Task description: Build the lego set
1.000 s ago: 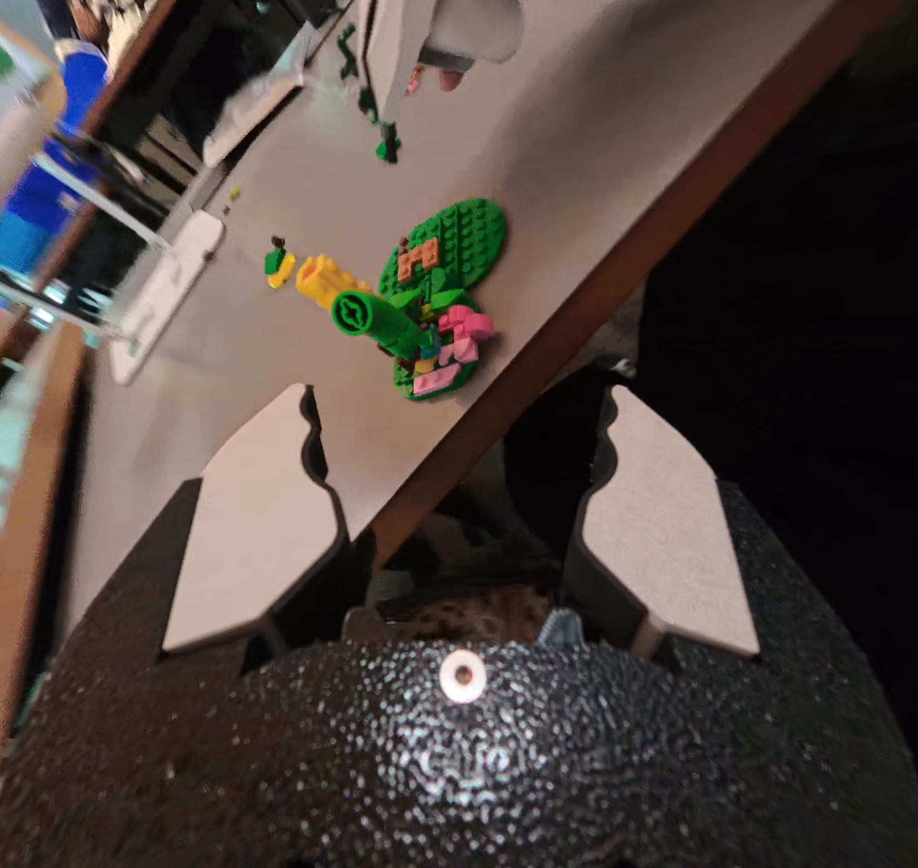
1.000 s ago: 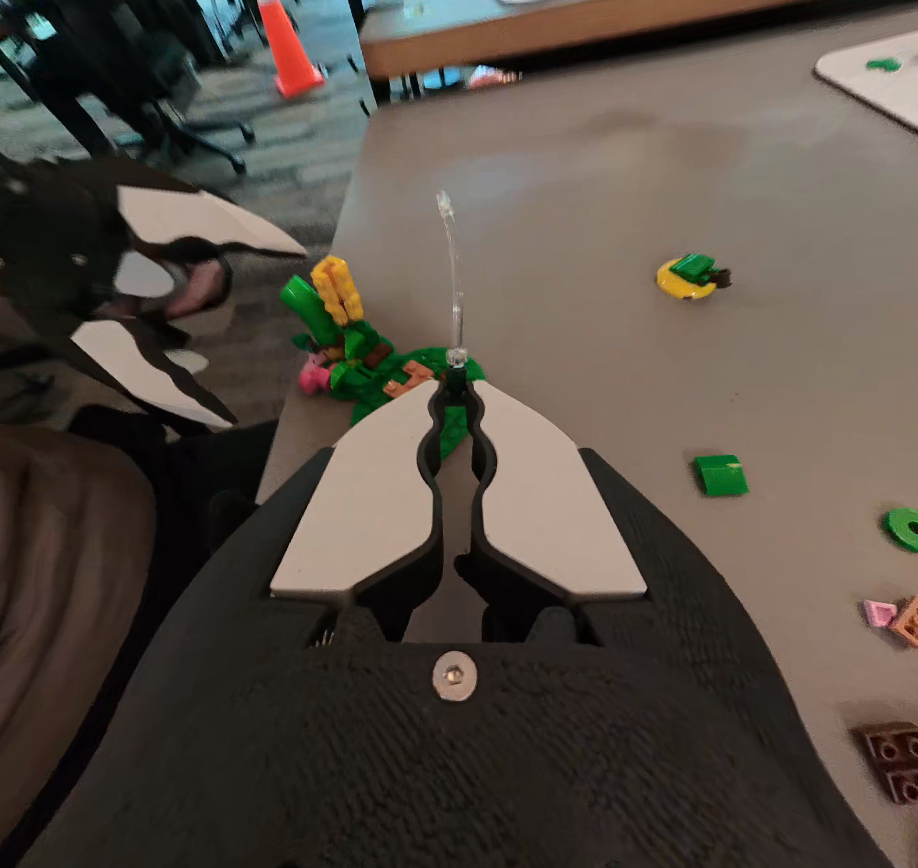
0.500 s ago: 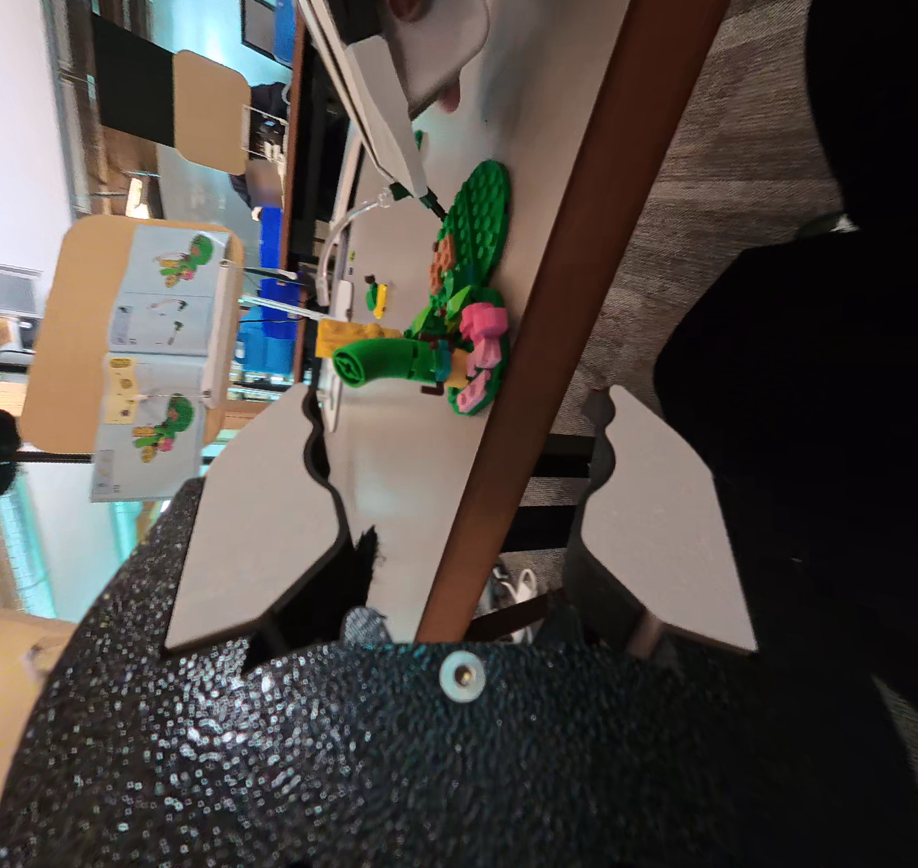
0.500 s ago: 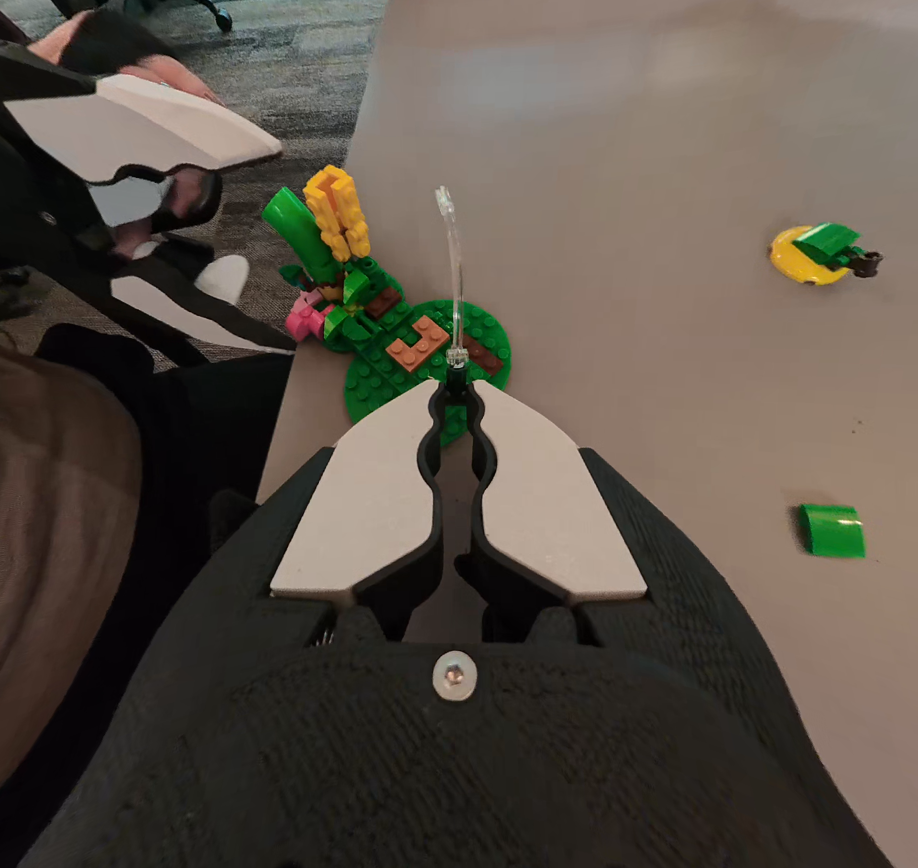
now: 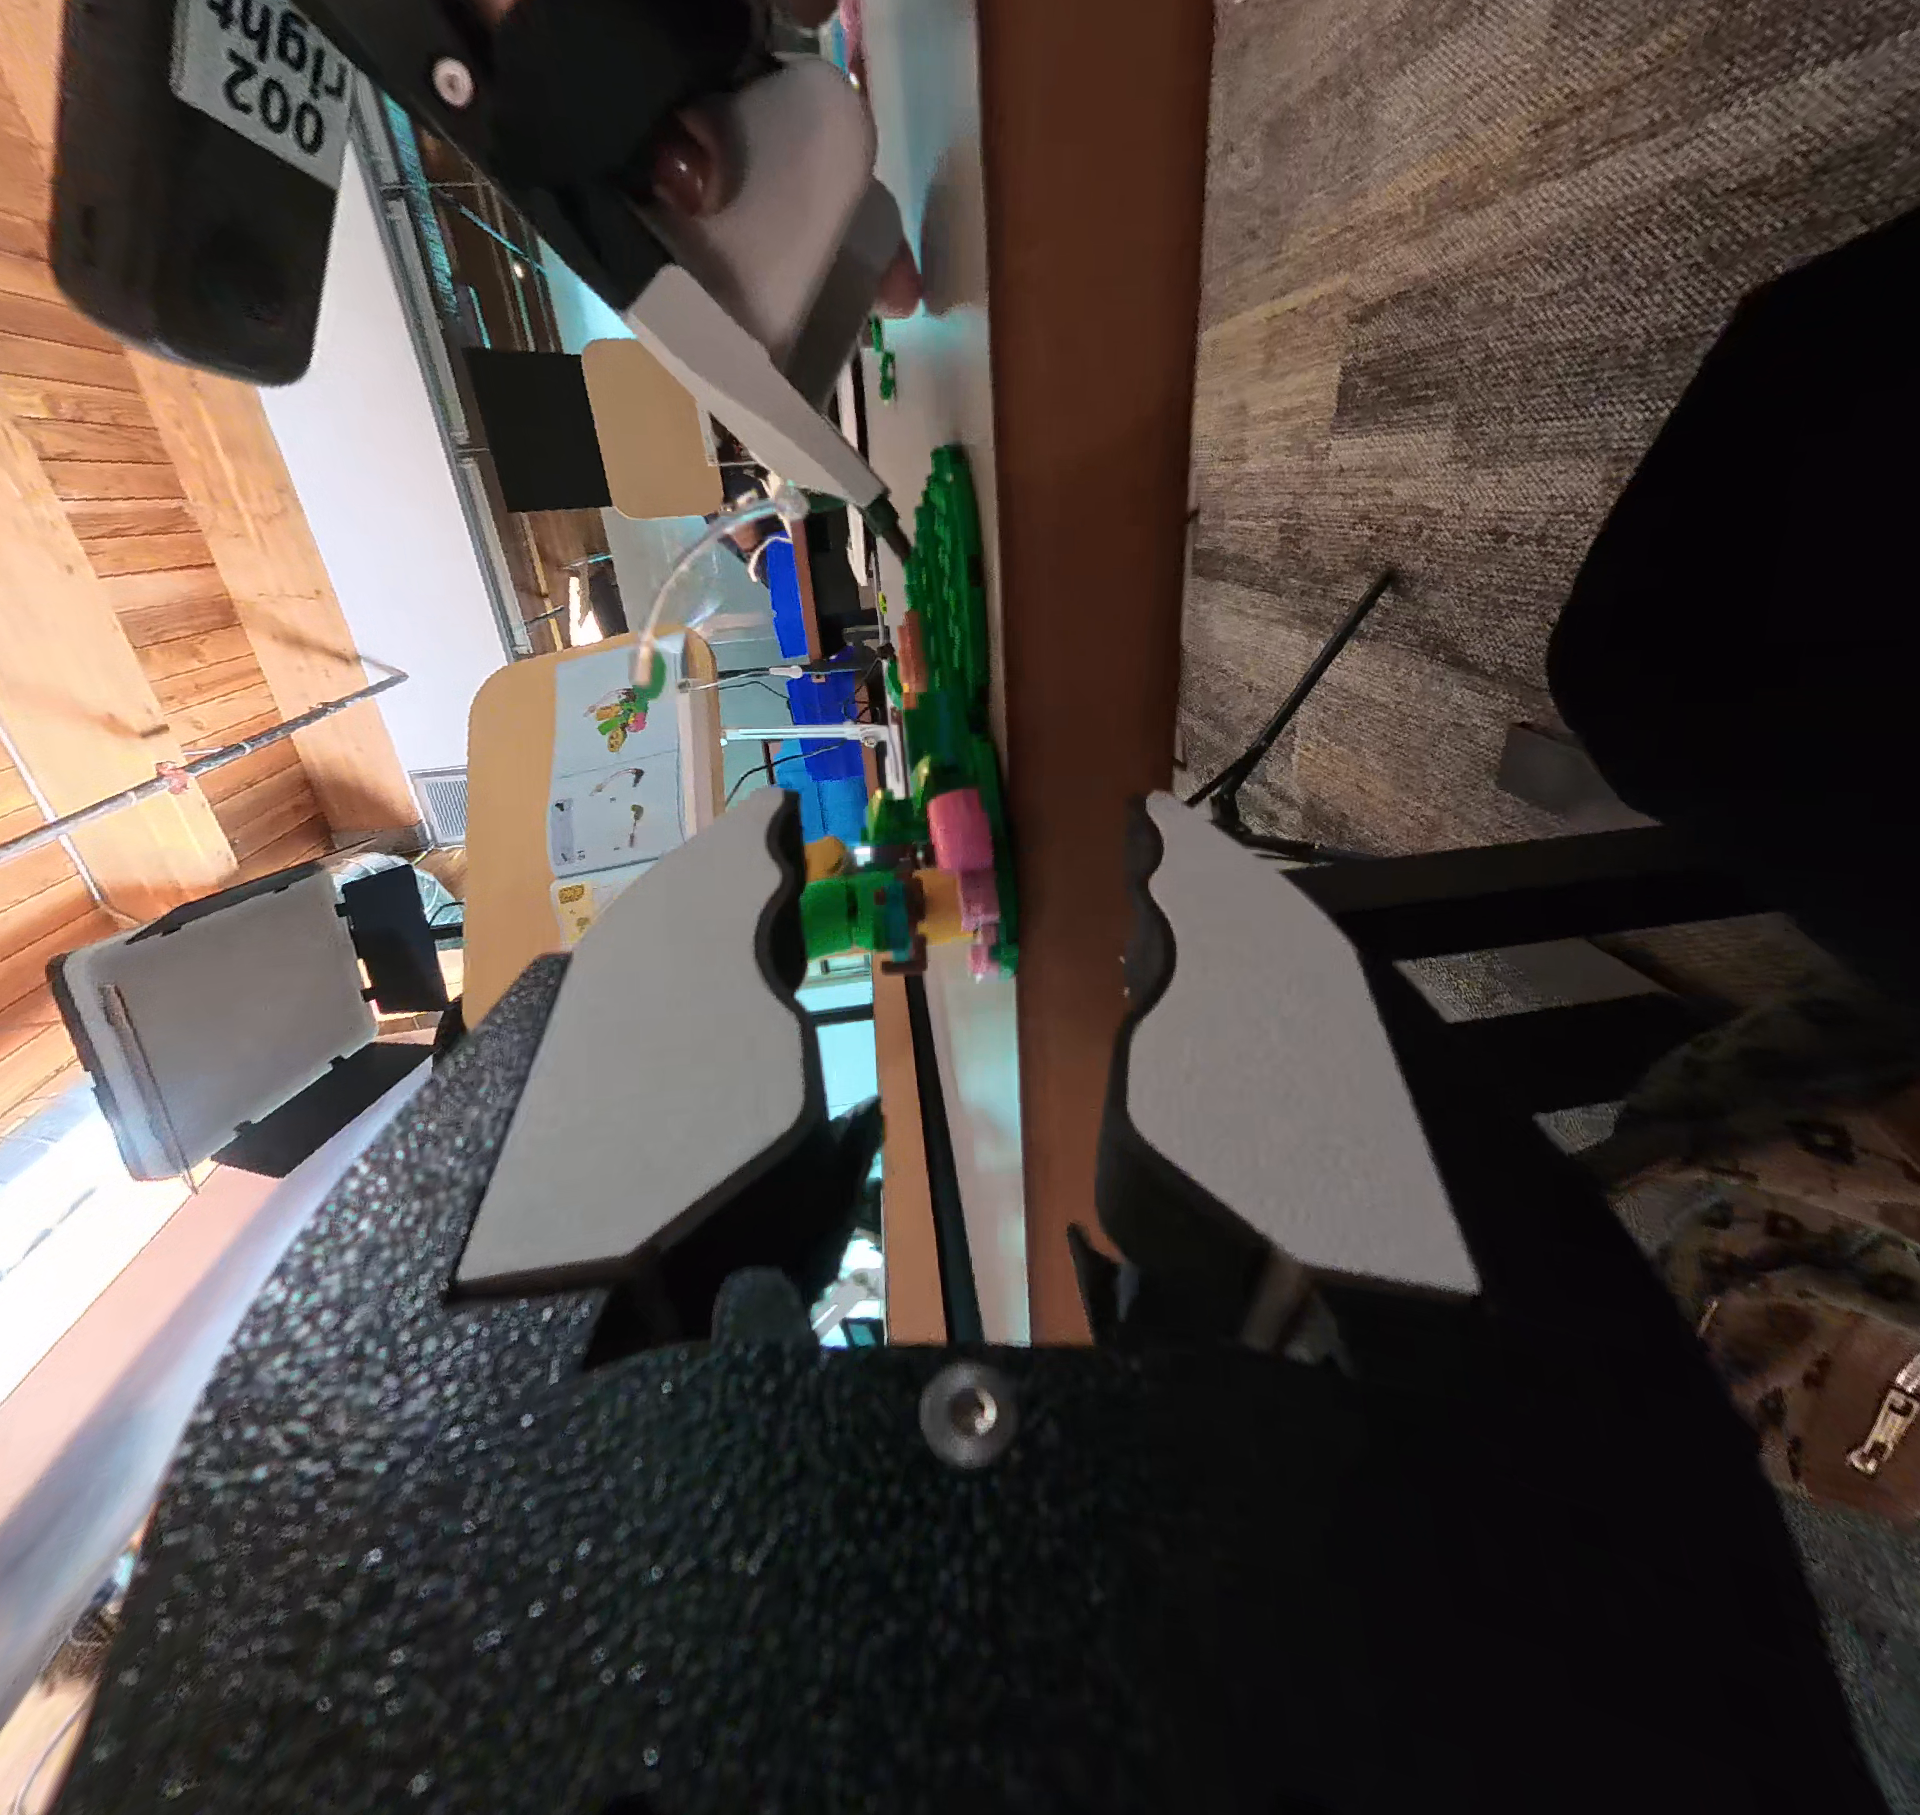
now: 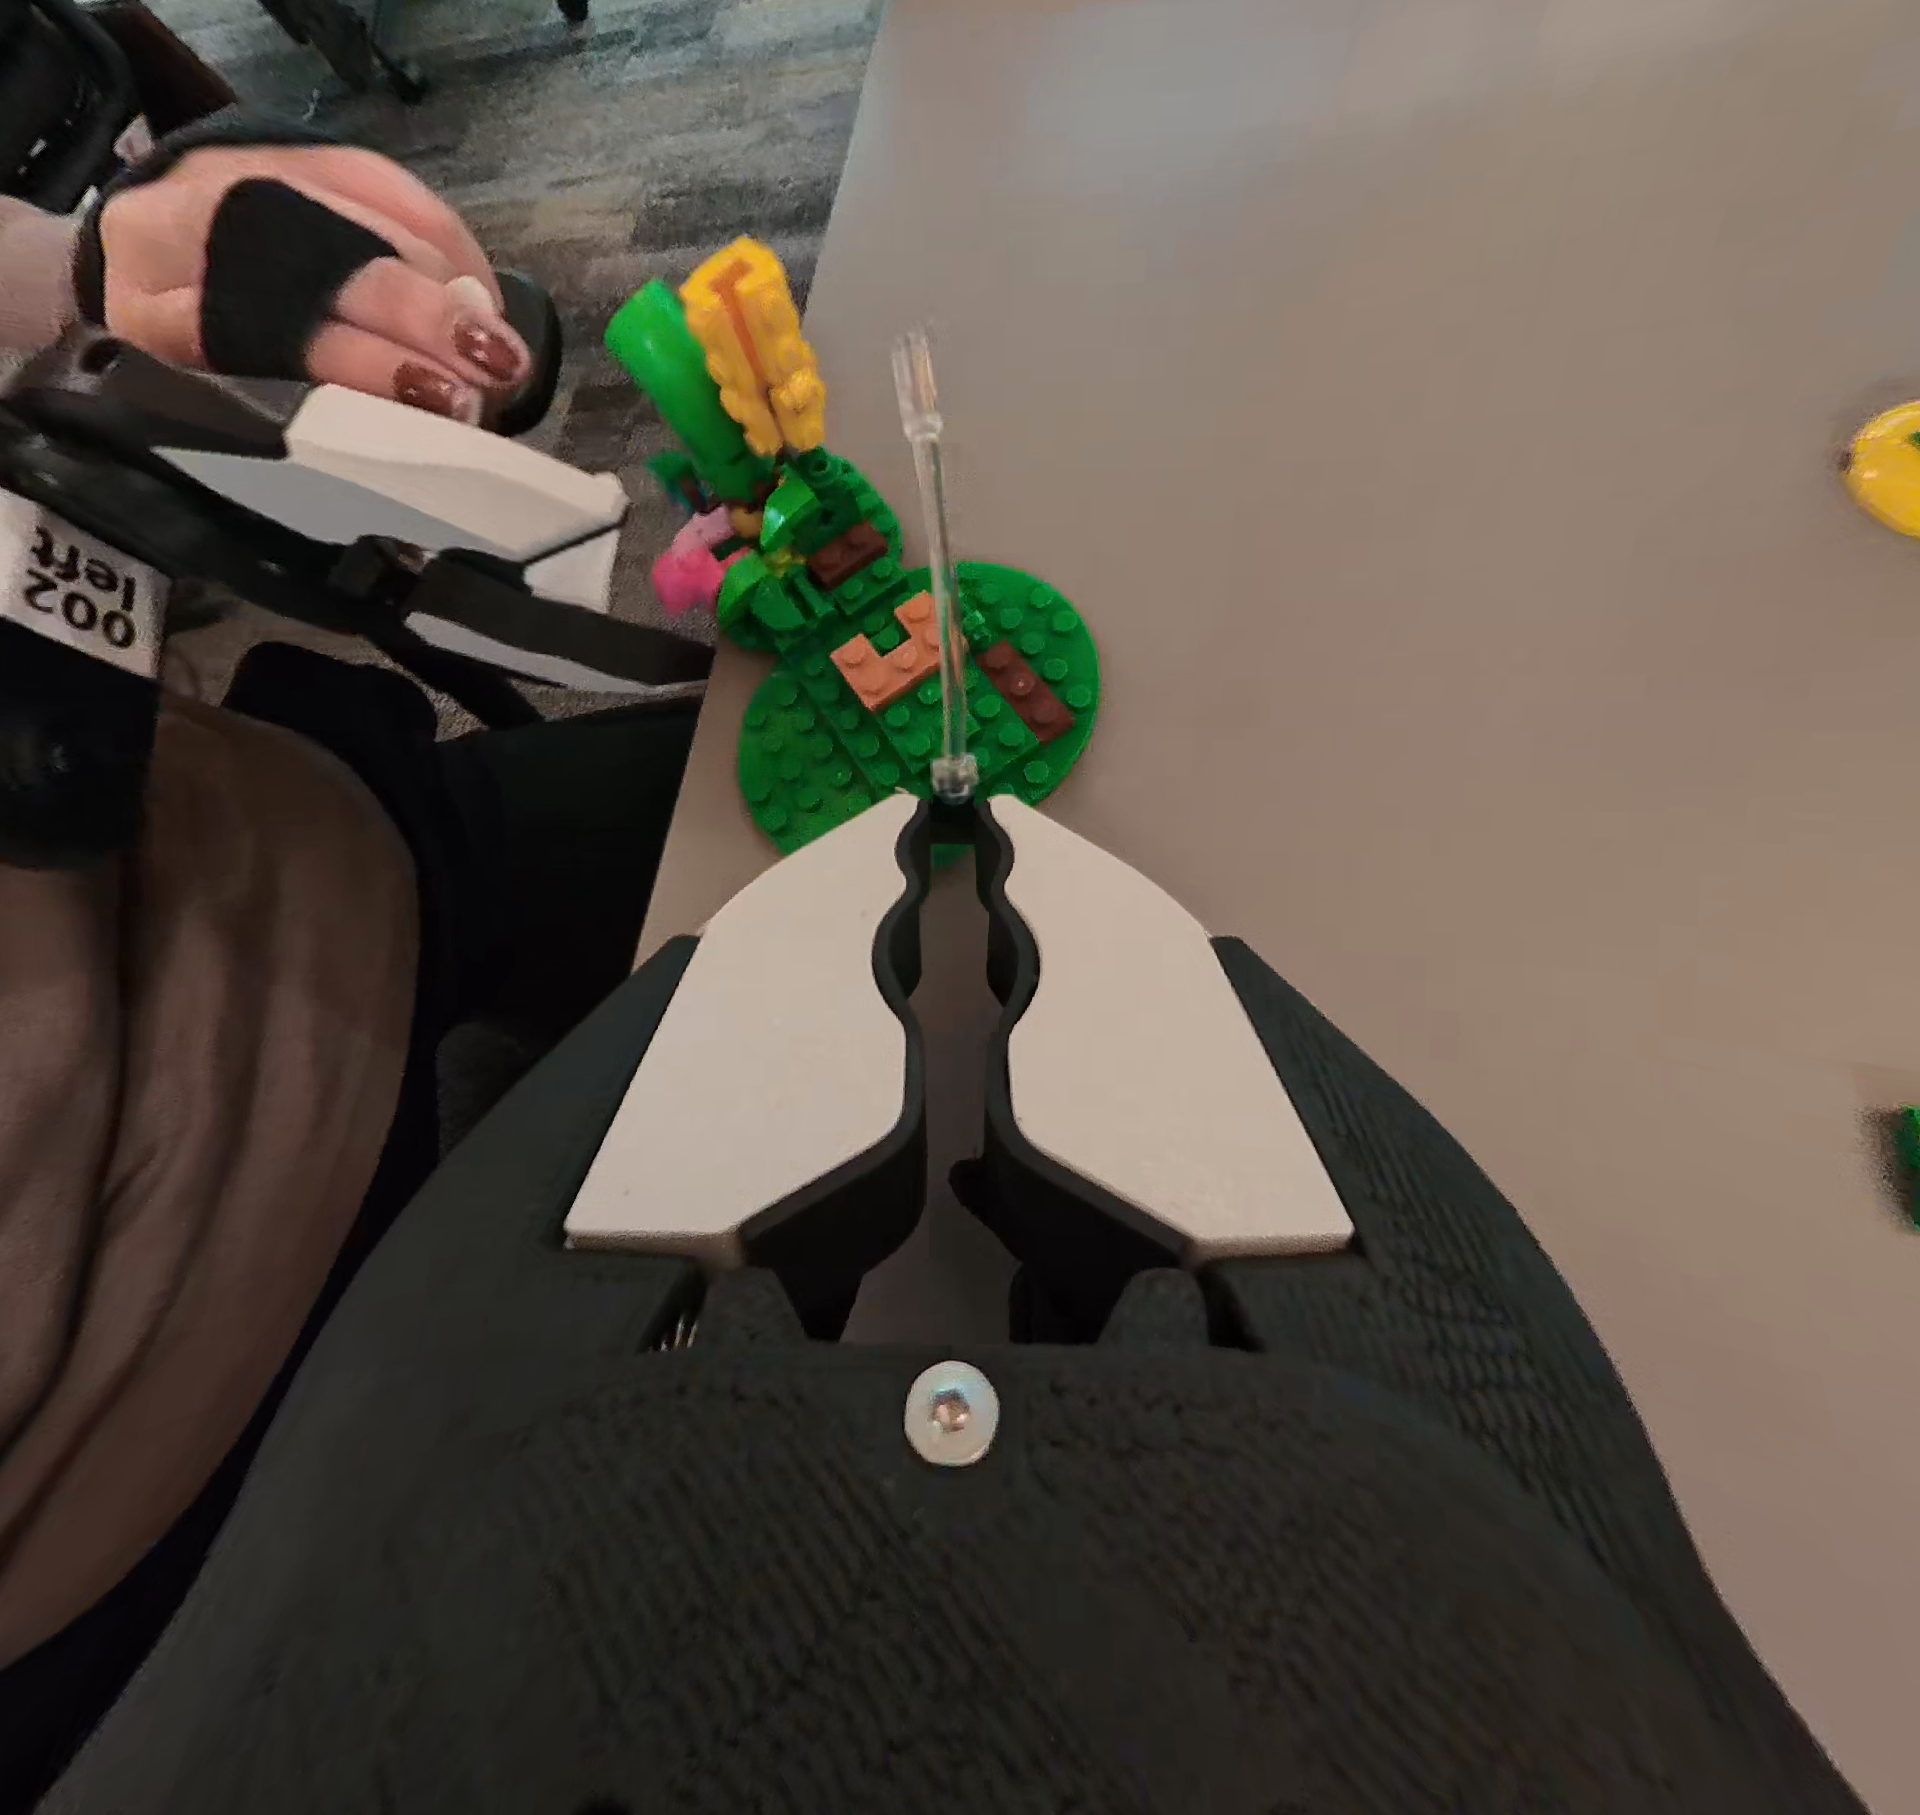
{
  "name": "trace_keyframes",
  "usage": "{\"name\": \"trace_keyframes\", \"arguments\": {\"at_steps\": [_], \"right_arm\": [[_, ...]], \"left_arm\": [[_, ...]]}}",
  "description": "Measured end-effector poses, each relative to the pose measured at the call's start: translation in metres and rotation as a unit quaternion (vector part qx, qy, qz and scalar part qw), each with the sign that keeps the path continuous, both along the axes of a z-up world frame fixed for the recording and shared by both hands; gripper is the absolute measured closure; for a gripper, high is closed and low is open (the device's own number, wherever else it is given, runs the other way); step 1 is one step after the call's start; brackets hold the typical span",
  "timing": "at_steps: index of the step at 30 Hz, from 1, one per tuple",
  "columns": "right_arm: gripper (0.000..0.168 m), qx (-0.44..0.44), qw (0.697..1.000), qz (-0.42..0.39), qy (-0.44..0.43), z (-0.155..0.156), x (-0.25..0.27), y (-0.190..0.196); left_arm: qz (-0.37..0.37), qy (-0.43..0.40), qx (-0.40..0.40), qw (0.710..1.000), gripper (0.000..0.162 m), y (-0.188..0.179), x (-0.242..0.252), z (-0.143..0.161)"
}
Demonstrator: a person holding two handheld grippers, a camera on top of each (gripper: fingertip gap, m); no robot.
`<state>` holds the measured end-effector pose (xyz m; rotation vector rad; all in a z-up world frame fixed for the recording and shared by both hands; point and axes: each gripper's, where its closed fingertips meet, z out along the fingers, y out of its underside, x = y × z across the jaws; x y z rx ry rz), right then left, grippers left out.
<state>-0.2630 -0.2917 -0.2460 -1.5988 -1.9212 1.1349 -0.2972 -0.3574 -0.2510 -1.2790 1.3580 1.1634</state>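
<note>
**Inspector:** State of the build?

**Assistant:** Partly done, by my judgement. The model (image 6: 894, 643) sat at the table's (image 6: 1403, 415) near edge, just beyond the right claw's (image 6: 951, 809) tips. Two round green plates were joined. A tan piece (image 6: 894, 659) and brown pieces (image 6: 1023, 690) were on the nearer plate; a green stalk (image 6: 675, 383), a yellow head (image 6: 758, 352) and pink parts (image 6: 686, 570) rose from the farther one.

**Inspector:** What remained?

**Assistant:** The clear rod (image 6: 940, 570) was not yet seated. The right claw was clamped on the dark fitting at the rod's foot, the rod pointing on ahead over the plate. In the left view the fitting hung just beside the plate's studs; whether it touched, I could not tell. Loose parts lay to that claw's right: a yellow piece (image 6: 1886, 487) well ahead and a green one (image 6: 1907, 1178) alongside. Those suggest further steps.

**Inspector:** The left claw?

**Assistant:** The left claw (image 5: 966, 892) stood with its fingers wide apart, gripping nothing. It was off the table's edge, rolled so that the tabletop ran edge-on between its fingers, the model's stalk end just ahead of its tips. In the right view the hand (image 6: 301, 290) on it wore a black strap.

**Inspector:** Its purpose?

**Assistant:** Likely to steady the model while the rod is pressed in. An inference only.

**Inspector:** Anything beyond?

**Assistant:** An instruction sheet (image 5: 613, 757) on a board, ahead and to the left of the left claw.
</note>
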Motion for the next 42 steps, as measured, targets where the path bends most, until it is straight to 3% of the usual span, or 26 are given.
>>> {"name": "trace_keyframes", "arguments": {"at_steps": [6, 17, 27, 42], "right_arm": [[0.162, 0.010, 0.999, 0.043, 0.003, -0.001, -0.001, -0.016], [0.163, 0.005, 0.996, 0.017, 0.084, 0.024, -0.014, -0.013], [0.162, 0.092, 0.995, 0.033, 0.022, -0.001, -0.018, -0.021], [0.162, 0.084, 0.993, 0.082, 0.017, -0.005, -0.014, -0.038]], "left_arm": [[0.045, 0.021, -0.022, 0.998, 0.103, 0.004, -0.020, -0.010], [0.053, 0.040, -0.033, 0.997, 0.109, 0.004, -0.032, -0.015], [0.056, -0.050, -0.048, 0.996, 0.109, 0.002, -0.031, -0.013], [0.047, 0.020, -0.031, 0.998, 0.104, 0.003, -0.039, -0.012]]}}
